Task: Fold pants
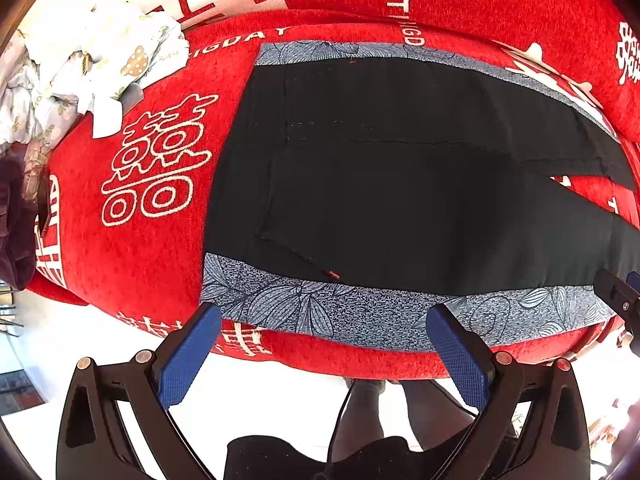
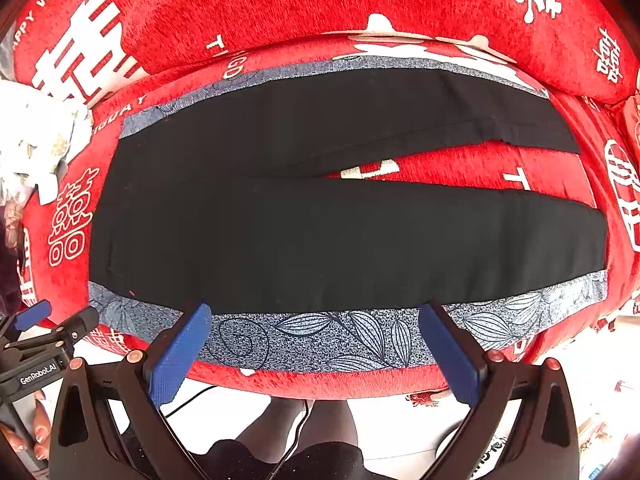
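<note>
Black pants (image 1: 400, 184) with blue-grey floral side stripes lie flat on a red sofa seat, waist to the left, two legs spread to the right (image 2: 320, 232). My left gripper (image 1: 324, 320) is open and empty, hovering at the near floral stripe (image 1: 320, 312) by the waist end. My right gripper (image 2: 316, 316) is open and empty, hovering over the near stripe (image 2: 320, 340) along the front leg. The right gripper's tip shows at the right edge of the left wrist view (image 1: 618, 292); the left gripper shows at the lower left of the right wrist view (image 2: 48, 332).
The red sofa (image 1: 140, 240) has white characters and a back cushion (image 2: 280, 4). A pile of pale printed clothes (image 1: 80, 60) lies on the seat left of the pants. A dark garment (image 1: 12, 220) hangs at the far left. White floor and the person's legs (image 2: 304, 428) are below.
</note>
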`<state>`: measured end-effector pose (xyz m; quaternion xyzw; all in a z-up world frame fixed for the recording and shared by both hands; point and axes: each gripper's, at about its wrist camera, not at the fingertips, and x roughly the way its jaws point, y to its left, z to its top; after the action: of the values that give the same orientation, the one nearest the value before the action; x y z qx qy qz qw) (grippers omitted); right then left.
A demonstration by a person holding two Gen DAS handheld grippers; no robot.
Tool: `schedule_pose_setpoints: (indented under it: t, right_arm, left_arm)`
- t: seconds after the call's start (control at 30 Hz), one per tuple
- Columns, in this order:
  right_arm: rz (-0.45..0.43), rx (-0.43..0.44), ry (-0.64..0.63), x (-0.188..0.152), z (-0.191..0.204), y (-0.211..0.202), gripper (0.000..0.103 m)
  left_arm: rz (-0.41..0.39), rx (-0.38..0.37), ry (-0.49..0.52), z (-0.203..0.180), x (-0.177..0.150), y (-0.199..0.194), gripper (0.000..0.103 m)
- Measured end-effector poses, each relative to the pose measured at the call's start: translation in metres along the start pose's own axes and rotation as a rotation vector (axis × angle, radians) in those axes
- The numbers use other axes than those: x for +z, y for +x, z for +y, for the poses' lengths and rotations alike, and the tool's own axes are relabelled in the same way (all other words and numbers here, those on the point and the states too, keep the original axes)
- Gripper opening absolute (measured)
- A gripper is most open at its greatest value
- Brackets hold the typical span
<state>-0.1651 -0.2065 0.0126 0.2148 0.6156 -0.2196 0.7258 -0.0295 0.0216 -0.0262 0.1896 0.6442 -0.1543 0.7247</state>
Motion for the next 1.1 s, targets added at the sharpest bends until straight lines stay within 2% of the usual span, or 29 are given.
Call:
schedule_pose_setpoints:
  t: [1.1]
  right_arm:
    - [0.007, -0.011, -0.002, 0.0, 0.002, 0.013, 0.103]
  left_arm:
    - [0.016, 0.0, -0.006, 0.006, 0.004, 0.018, 0.103]
